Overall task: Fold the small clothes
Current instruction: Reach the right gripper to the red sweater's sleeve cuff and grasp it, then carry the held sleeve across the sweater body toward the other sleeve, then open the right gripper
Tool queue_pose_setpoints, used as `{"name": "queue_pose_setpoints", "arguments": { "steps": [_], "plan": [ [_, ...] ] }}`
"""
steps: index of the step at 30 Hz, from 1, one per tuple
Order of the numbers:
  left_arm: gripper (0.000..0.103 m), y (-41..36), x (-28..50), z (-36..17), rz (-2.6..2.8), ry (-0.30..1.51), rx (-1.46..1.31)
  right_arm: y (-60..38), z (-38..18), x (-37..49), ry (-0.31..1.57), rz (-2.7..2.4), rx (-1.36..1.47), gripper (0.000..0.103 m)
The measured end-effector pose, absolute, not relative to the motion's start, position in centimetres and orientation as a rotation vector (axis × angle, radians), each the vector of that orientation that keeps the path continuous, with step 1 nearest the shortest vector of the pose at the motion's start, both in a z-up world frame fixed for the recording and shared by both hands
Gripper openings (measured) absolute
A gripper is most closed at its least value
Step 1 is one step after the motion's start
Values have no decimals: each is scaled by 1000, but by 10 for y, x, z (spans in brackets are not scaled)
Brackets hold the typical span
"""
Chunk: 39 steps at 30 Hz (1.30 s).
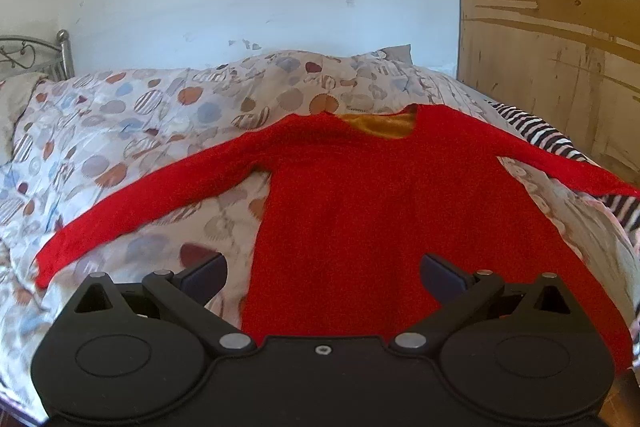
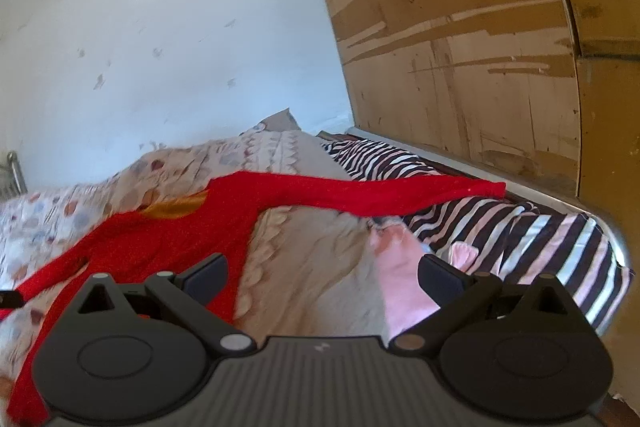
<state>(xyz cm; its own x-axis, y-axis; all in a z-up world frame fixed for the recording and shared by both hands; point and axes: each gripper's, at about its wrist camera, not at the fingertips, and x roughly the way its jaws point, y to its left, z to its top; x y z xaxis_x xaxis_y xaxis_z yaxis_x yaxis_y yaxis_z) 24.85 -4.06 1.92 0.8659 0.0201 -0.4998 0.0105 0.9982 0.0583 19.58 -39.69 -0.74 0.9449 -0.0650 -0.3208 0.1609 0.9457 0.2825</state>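
Left gripper hovers over the hem end of the red top, jaws spread wide, nothing between them. Right gripper also spread and empty, off to the top's right side above the quilt.

Top lies flat on the quilt, front up, both sleeves out sideways; right sleeve reaches onto a striped cloth. Neck opening shows orange inside.

Handling, prob: light, soft, limp knit w/ fuzzy surface, so not slippery and not fragile, but it will sag and drag on the soft bedding. Best holds look like a sleeve cuff or shoulder seam for the 1st fold inward, then hem corners. Pinch both layers or the back may lag behind.
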Motion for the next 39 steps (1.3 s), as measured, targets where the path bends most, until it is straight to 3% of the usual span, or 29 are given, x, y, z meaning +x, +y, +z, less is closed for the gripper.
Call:
{"name": "queue_pose_setpoints", "arguments": {
  "steps": [22, 33, 36, 38, 39],
  "plan": [
    [102, -41, 365, -9, 75, 601, 69, -562, -48, 363, 380, -385, 589, 101],
    [102, -24, 383, -16, 79, 593, 37, -605, -76, 406, 427, -561, 713, 67],
    [102, -23, 387, -16, 82, 588, 34, -618, -84, 416, 438, -603, 758, 48],
    [102, -21, 389, -17, 83, 585, 32, -622, -87, 421, 450, -628, 774, 25],
    [102, -20, 390, -17, 85, 585, 31, -622, -87, 421, 454, -642, 771, 20]
  ]
}}
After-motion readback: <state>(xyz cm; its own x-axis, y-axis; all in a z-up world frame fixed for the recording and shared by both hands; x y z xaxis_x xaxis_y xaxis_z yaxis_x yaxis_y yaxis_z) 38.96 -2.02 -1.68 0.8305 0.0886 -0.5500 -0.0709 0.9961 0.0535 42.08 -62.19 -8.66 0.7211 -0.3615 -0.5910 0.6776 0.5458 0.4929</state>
